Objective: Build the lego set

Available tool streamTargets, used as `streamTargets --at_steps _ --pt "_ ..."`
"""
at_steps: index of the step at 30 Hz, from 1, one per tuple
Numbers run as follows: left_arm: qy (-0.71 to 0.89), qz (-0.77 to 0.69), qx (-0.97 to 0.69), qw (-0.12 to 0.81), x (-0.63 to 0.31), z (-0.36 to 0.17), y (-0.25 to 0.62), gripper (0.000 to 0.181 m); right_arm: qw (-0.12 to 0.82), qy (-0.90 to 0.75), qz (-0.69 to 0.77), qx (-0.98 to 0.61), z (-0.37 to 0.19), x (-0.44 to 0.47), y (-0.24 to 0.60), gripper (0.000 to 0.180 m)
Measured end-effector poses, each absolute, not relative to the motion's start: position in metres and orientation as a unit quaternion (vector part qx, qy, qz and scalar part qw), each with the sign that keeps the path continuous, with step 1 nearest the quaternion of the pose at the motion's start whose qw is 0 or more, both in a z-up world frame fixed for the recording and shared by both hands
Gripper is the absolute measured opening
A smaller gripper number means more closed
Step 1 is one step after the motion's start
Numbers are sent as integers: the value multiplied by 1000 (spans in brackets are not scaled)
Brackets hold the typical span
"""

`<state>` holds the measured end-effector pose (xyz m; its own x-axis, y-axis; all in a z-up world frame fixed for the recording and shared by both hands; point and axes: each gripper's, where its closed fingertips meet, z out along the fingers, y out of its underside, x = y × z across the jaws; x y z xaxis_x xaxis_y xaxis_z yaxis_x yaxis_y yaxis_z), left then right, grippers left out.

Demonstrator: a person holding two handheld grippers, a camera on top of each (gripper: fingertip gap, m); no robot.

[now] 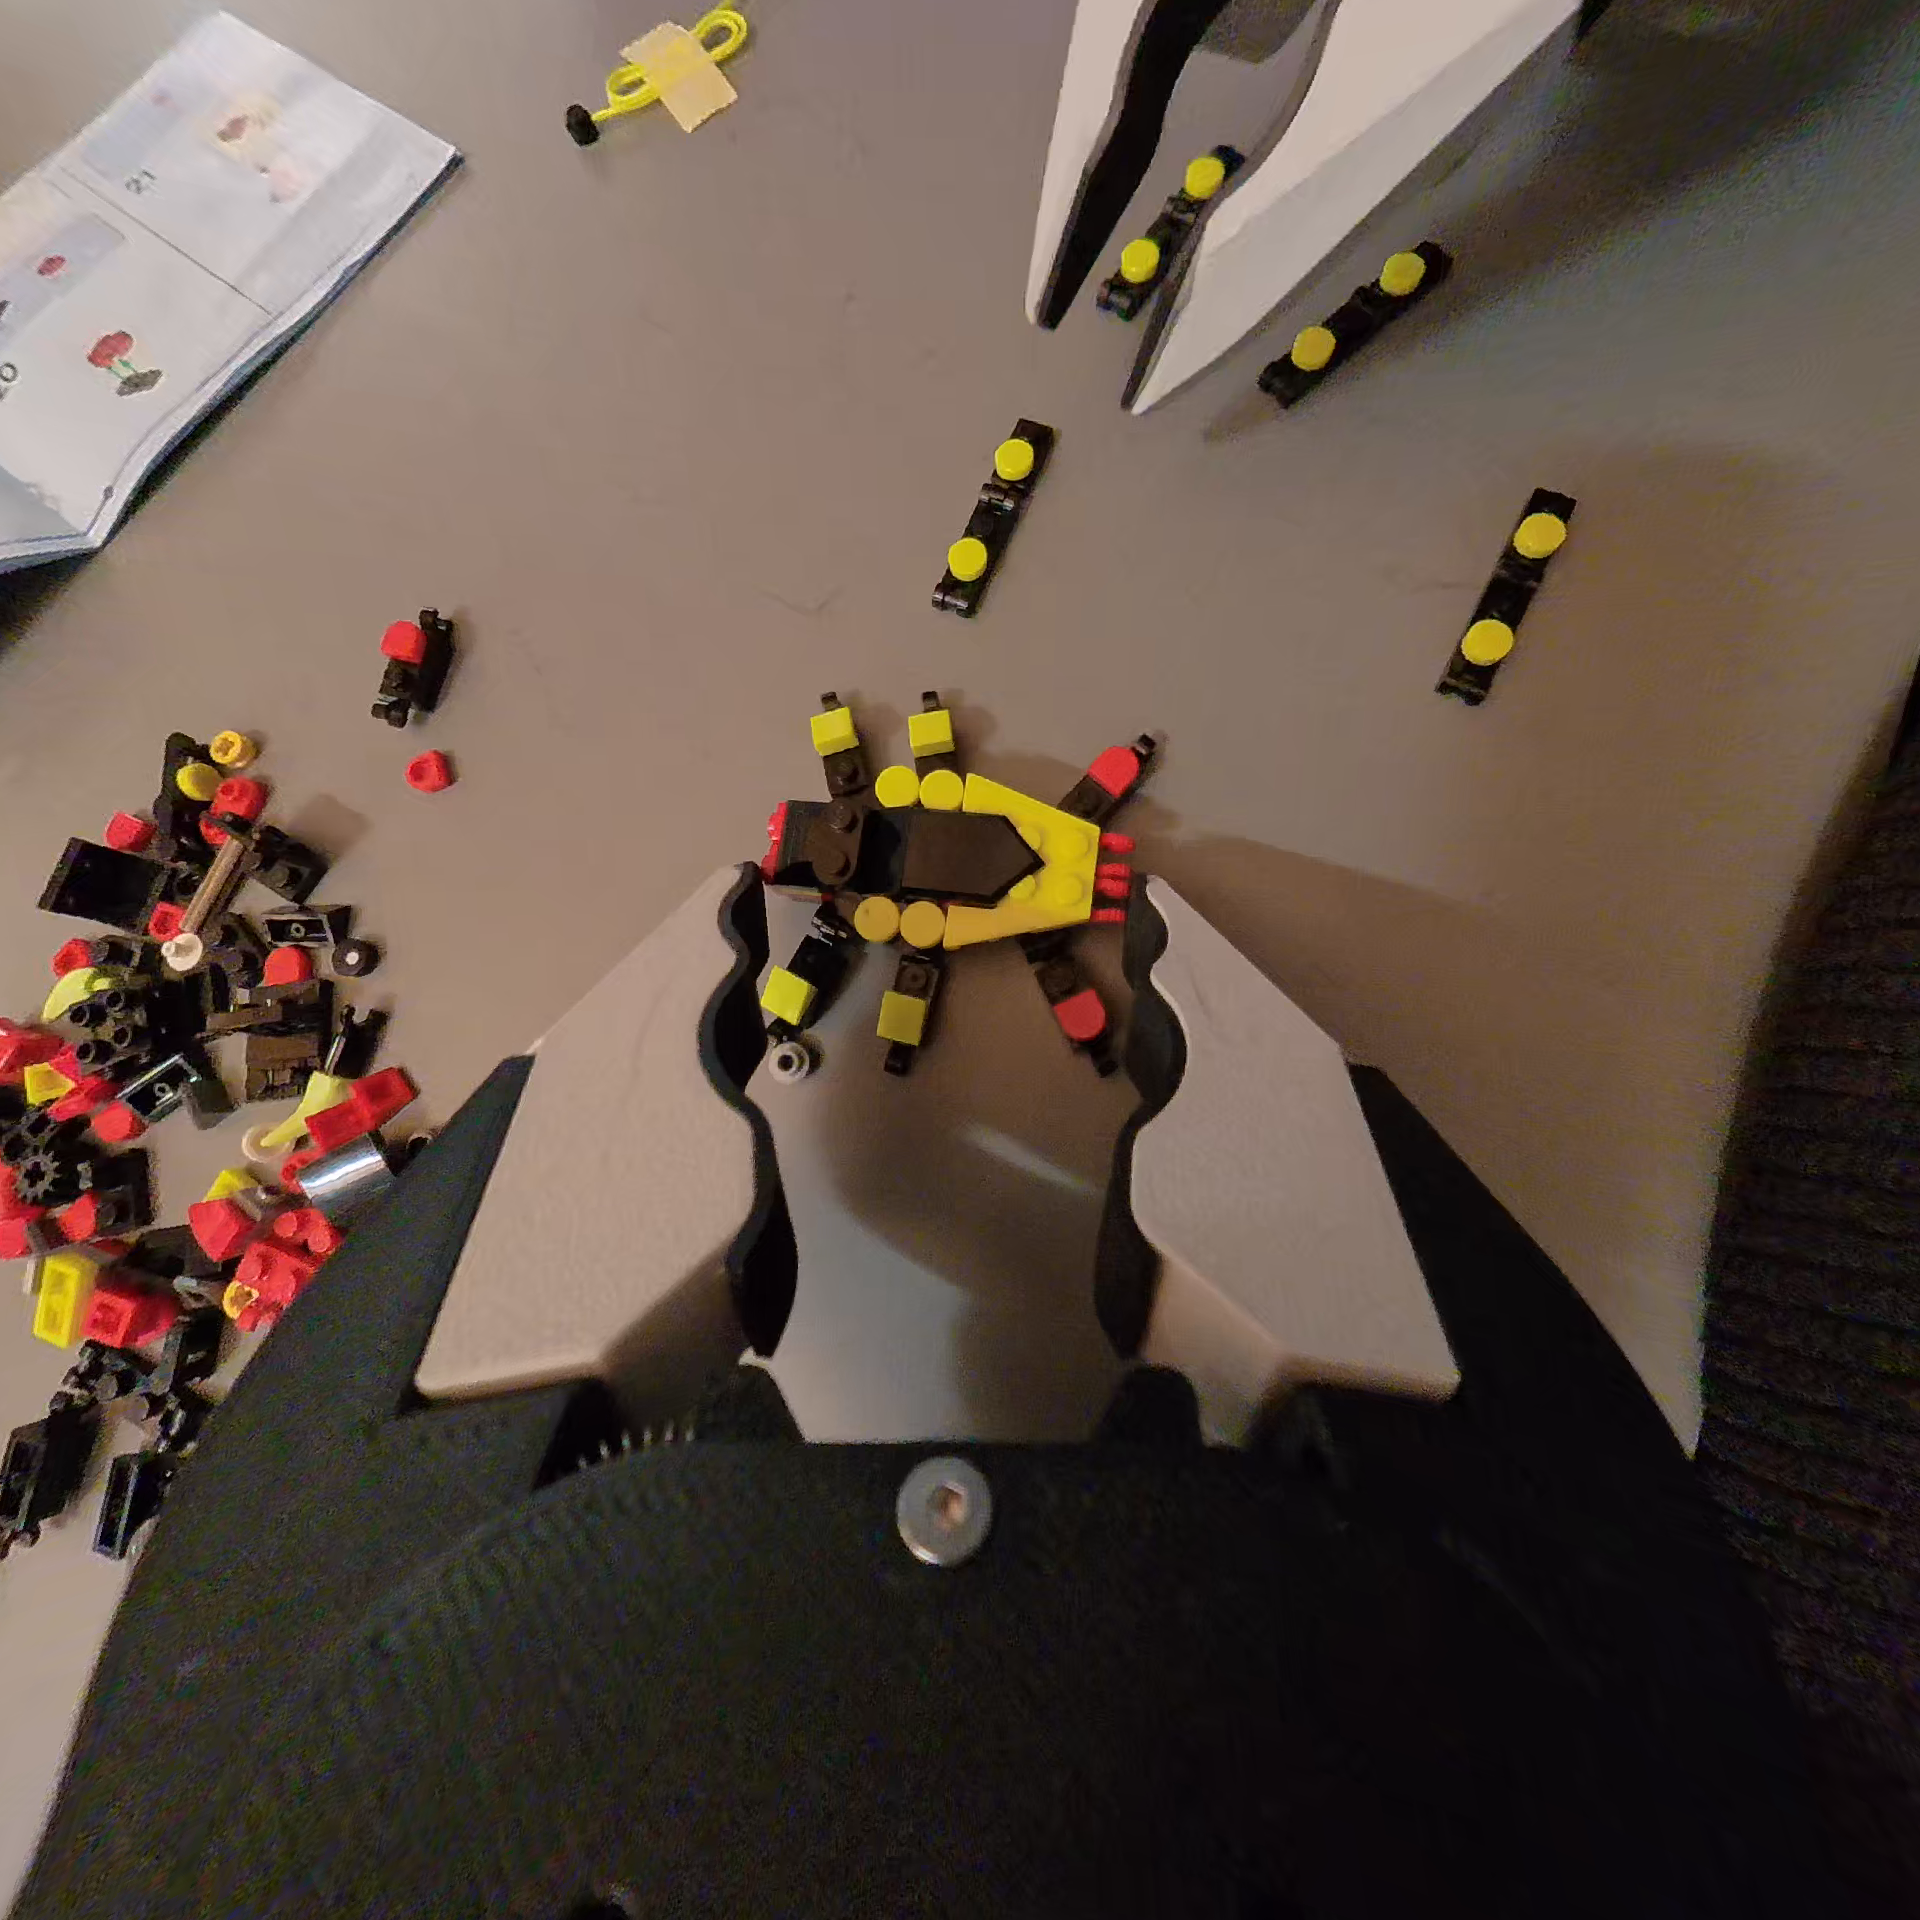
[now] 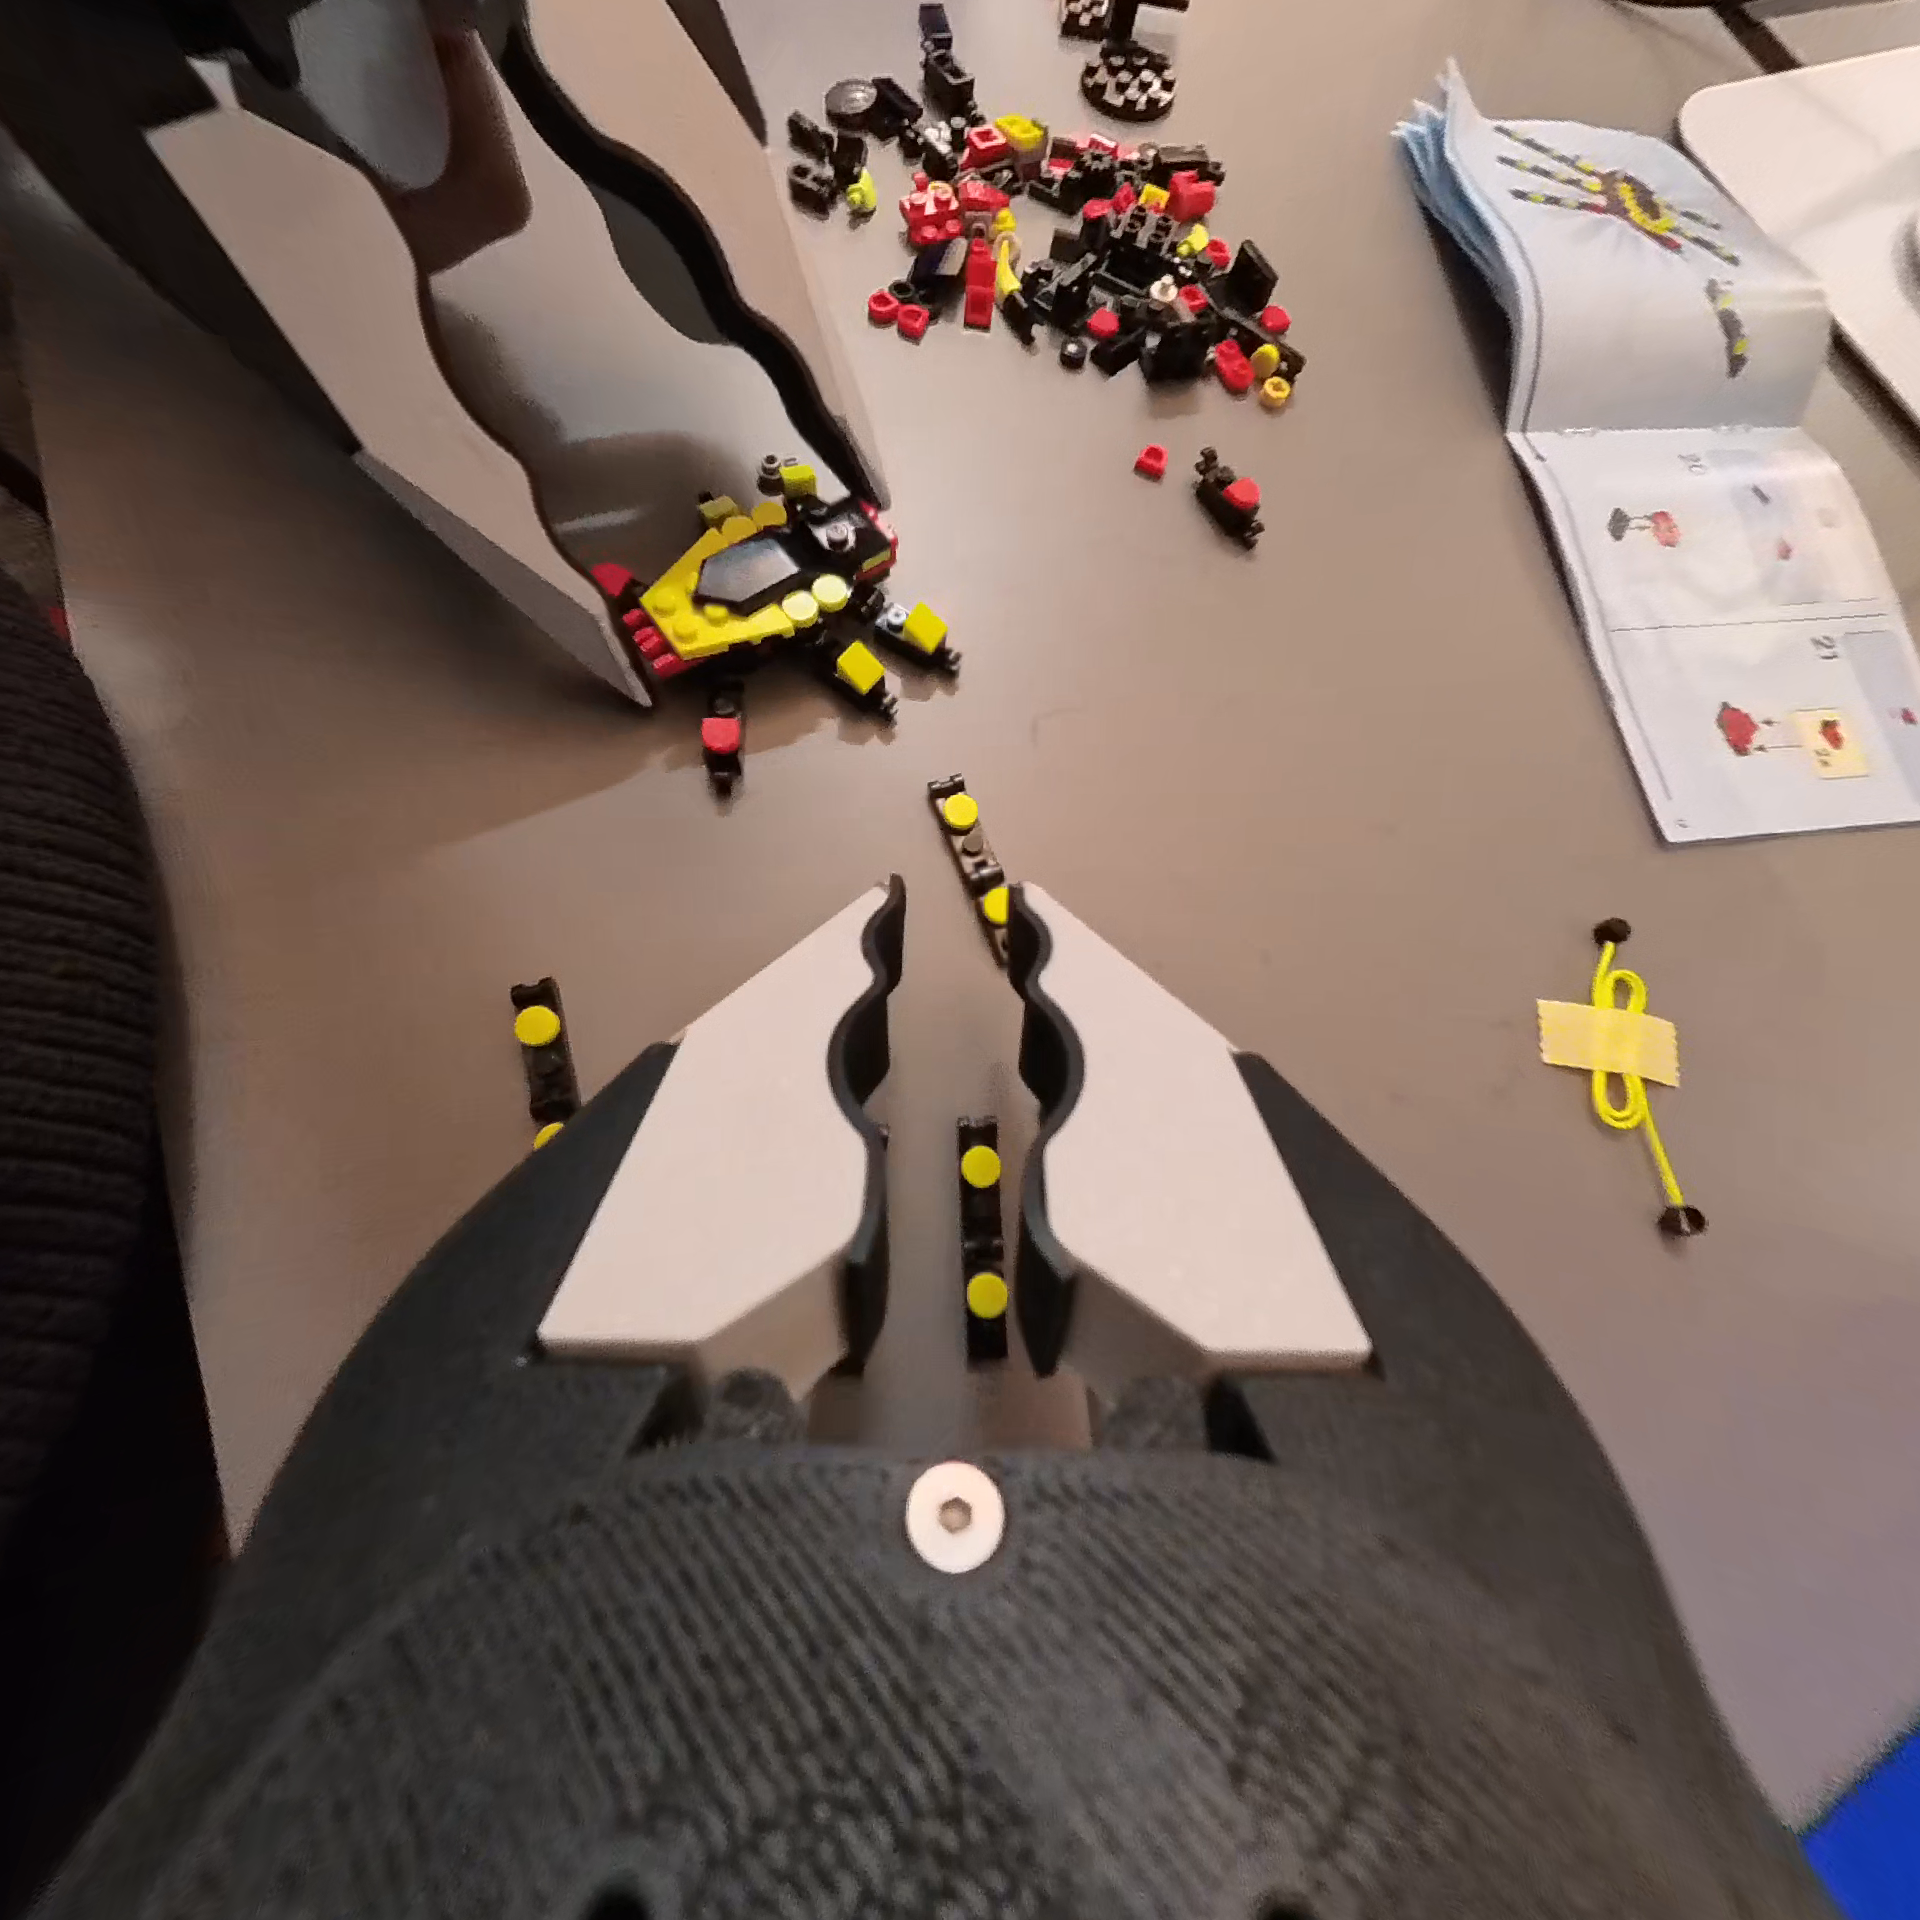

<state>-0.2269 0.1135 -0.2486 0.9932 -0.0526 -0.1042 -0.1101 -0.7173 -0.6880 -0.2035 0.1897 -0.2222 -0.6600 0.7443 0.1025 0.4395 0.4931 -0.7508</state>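
A yellow, black and red spider-like lego body [image 1: 935, 873] with short legs lies on the grey table. My left gripper [image 1: 940, 894] spans it end to end, one fingertip on each end; it also shows in the right wrist view [image 2: 748, 571]. Several black leg strips with yellow round studs lie apart on the table. My right gripper [image 2: 956, 914] is narrowly open and straddles one strip [image 2: 982, 1236], which lies on the table near the right finger. In the left wrist view this strip [image 1: 1169, 234] shows between the white fingers [image 1: 1091, 187].
Other leg strips [image 1: 992, 514] [image 1: 1351, 322] [image 1: 1507, 592] lie around. A pile of loose bricks [image 2: 1091, 239] and an open instruction booklet [image 2: 1683, 520] lie beyond. A small black and red assembly [image 2: 1231, 499], a red piece [image 2: 1148, 459] and a taped yellow string [image 2: 1616, 1049] lie nearby.
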Motion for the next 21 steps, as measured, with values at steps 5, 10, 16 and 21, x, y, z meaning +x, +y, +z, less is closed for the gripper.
streamTargets --at_steps 5,10,16,21 --pt "48 12 -923 381 -226 -250 110 67 200 -836 365 -357 -225 -207 189 16" --pt "42 -10 -924 379 -225 -252 109 64 207 -819 387 -369 -217 -212 193 12" --pt "47 -14 -923 381 -226 -251 109 64 184 -810 406 -380 -217 -211 192 14" --pt "50 -7 -922 384 -228 -249 109 63 192 -810 410 -373 -213 -210 192 15"
